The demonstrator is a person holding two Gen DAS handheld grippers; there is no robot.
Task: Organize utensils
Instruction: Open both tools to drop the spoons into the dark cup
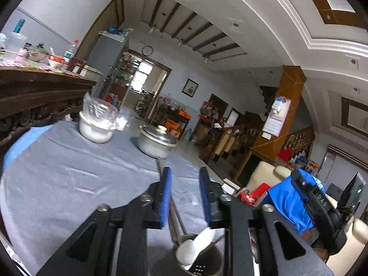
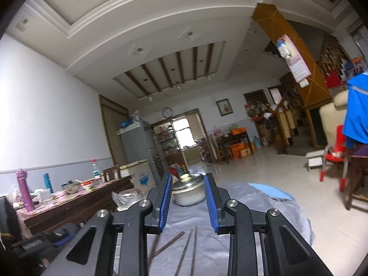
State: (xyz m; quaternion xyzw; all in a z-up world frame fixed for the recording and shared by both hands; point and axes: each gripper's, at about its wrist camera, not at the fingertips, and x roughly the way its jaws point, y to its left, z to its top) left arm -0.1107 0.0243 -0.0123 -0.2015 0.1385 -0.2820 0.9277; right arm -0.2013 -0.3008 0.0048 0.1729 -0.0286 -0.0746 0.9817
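My left gripper point(image 1: 185, 172) is open above a perforated metal utensil holder point(image 1: 202, 266) at the bottom of the left wrist view. White spoons point(image 1: 195, 243) and brown chopsticks point(image 1: 176, 218) stand in the holder. One chopstick runs up along the inside of the left pad, and the rest of the gap is free. My right gripper point(image 2: 188, 177) is open with nothing between its blue pads. Below it, three loose brown chopsticks point(image 2: 186, 250) lie on the grey tablecloth point(image 2: 207, 248). The black body of the other gripper point(image 1: 319, 207) shows at the right of the left wrist view.
A lidded metal pot point(image 1: 158, 142) point(image 2: 188, 191) stands at the table's far side. A white bowl with clear plastic on top point(image 1: 96, 128) sits left of it. A cluttered wooden sideboard point(image 1: 34, 85) runs along the left. A cream chair with a blue jacket point(image 2: 356, 115) and a red stool point(image 2: 335, 154) stand to the right.
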